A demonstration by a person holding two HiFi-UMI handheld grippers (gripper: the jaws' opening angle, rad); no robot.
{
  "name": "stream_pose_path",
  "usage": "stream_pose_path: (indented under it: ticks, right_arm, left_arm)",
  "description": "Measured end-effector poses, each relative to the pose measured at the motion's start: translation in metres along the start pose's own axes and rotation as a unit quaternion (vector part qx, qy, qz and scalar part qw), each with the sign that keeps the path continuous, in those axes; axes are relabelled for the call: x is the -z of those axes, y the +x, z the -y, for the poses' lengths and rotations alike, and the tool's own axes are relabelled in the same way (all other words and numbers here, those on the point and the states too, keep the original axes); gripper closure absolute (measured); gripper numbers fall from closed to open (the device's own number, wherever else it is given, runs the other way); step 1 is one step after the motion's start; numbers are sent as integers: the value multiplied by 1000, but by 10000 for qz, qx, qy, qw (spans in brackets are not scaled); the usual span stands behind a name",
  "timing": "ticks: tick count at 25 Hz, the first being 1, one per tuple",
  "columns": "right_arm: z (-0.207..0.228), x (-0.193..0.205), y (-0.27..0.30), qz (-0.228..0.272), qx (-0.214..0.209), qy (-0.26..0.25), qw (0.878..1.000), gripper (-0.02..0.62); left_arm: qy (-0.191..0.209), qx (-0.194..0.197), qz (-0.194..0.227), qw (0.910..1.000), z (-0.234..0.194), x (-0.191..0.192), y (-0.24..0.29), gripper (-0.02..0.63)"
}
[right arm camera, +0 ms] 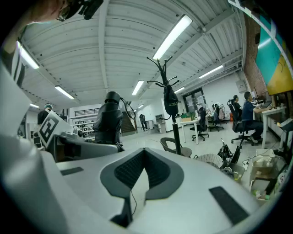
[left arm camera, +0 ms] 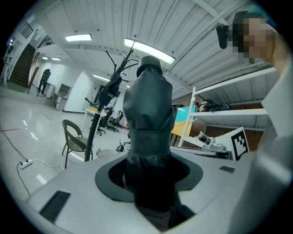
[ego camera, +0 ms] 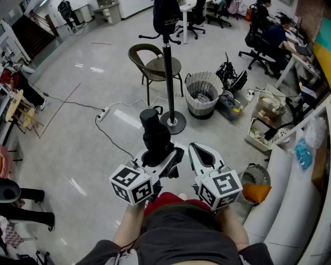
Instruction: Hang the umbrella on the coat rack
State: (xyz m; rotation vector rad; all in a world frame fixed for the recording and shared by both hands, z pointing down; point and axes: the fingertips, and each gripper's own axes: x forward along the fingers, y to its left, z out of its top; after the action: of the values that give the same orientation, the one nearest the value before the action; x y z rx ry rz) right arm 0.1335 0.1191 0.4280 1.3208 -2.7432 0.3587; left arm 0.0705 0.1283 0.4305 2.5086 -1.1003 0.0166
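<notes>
Black fabric of the folded umbrella [ego camera: 153, 129] stood upright in the head view, clamped in the left tool [ego camera: 161, 159]. The right tool [ego camera: 199, 154] beside it had its jaws together on nothing. Ahead stood the coat rack [ego camera: 168, 72], and a dark bag [ego camera: 166, 15] hung from it with print too small to read. A wicker chair [ego camera: 155, 64] stood behind the rack, and a white basket [ego camera: 203, 90] of dark items stood beside its base. In the left gripper view the umbrella filled the jaws, the rack off to the left. In the right gripper view the pads met, the rack straight ahead.
</notes>
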Motion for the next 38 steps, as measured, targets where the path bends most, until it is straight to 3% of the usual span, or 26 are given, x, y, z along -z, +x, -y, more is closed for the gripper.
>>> stream_pose_path:
  ticks: [9, 18, 27, 38]
  right_arm:
    - [13, -10, 6, 140, 104, -41, 9998, 578]
    - [35, -44, 10, 498, 282, -191, 9982, 578]
    - [44, -74, 30, 770, 199, -318, 9963, 578]
    - [41, -131, 80, 1154, -65, -596, 9915, 578]
  left_arm:
    - [214, -211, 116, 9995, -11, -14, 8, 414]
    - [436, -551, 386, 9968, -22, -44, 13, 414]
    - [679, -433, 803, 9935, -26, -98, 14, 414]
    - [885, -353, 989, 9905, -57, -149, 35, 414]
